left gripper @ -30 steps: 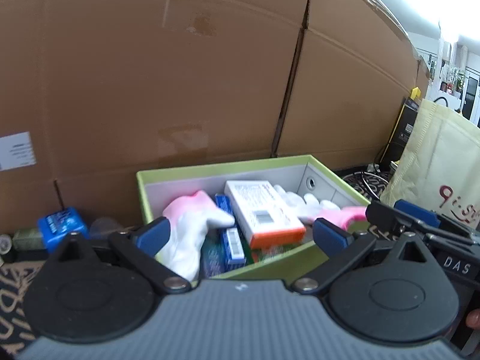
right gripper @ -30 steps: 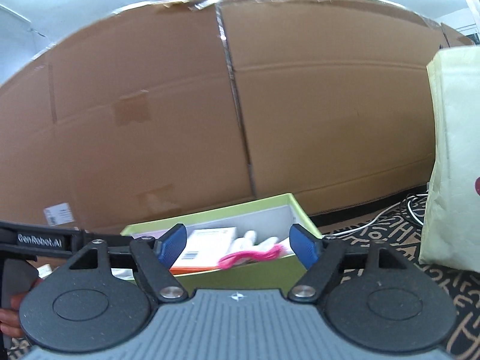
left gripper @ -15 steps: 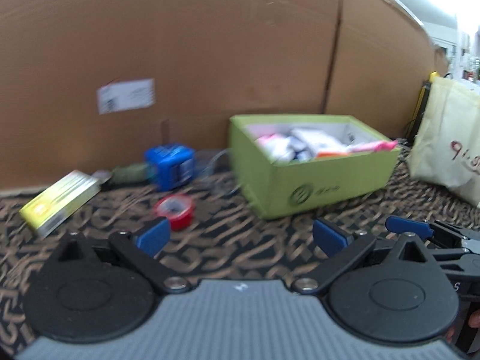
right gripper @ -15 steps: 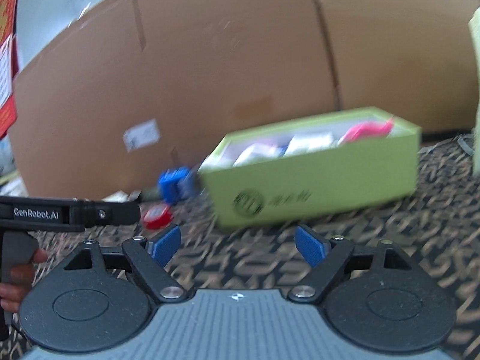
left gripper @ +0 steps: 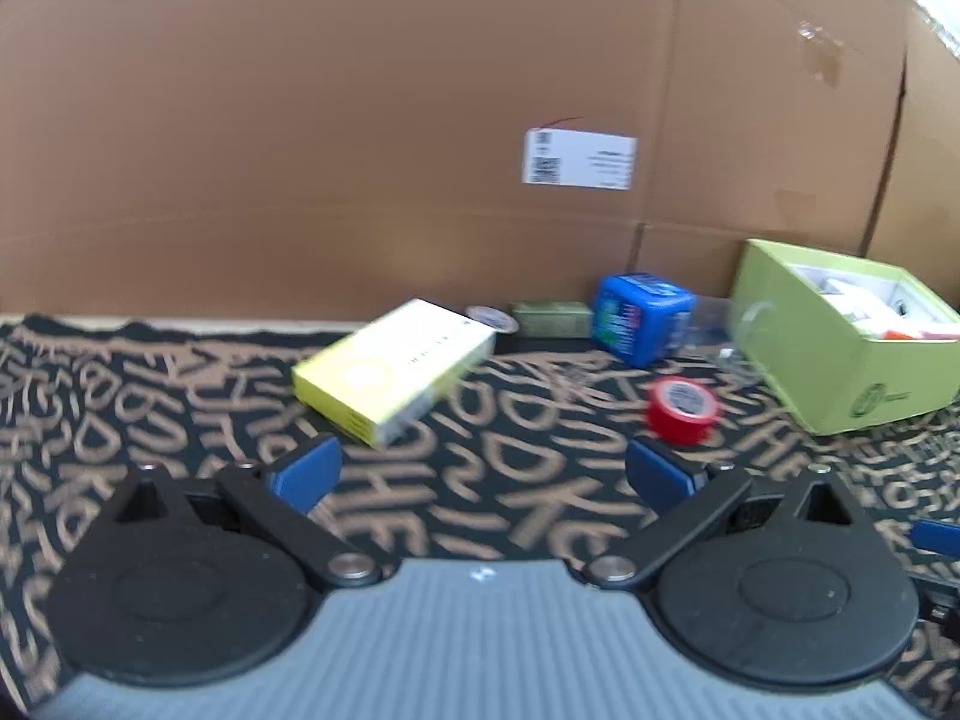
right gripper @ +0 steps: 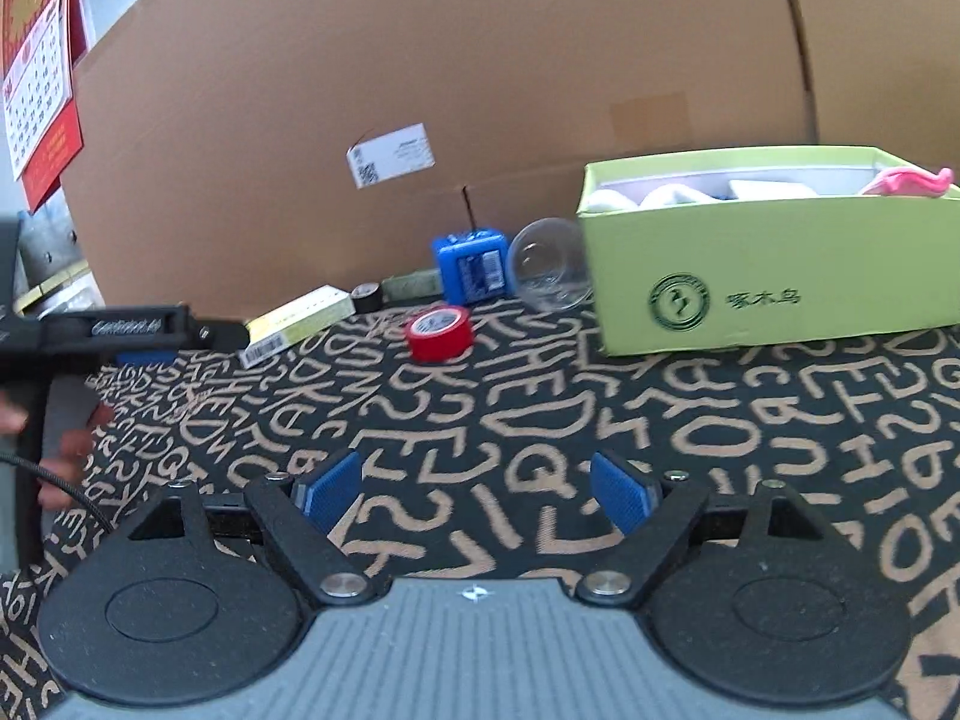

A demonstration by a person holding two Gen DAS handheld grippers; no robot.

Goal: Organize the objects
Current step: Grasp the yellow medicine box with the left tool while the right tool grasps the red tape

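A green open box (right gripper: 774, 276) holding white and pink items stands on the patterned cloth; it also shows at the right of the left wrist view (left gripper: 840, 348). Loose on the cloth lie a yellow carton (left gripper: 396, 378) (right gripper: 300, 315), a red tape roll (left gripper: 683, 409) (right gripper: 439, 333), a blue cube-shaped pack (left gripper: 639, 327) (right gripper: 474, 267), a clear plastic cup (right gripper: 549, 270) on its side and a small black tape roll (right gripper: 367, 297). My left gripper (left gripper: 480, 474) is open and empty, low over the cloth in front of the carton. My right gripper (right gripper: 477, 489) is open and empty, well short of the red roll.
A tall cardboard wall (left gripper: 420, 120) with a white label (left gripper: 579, 159) closes off the back. A red calendar (right gripper: 36, 72) hangs at far left. A small green tin (left gripper: 549, 318) lies by the wall. The left gripper's body (right gripper: 120, 330) and the hand show at left.
Both grippers have pulled back from over the green box and swung left. The loose items on the cloth have come into view. Both stay open and empty.
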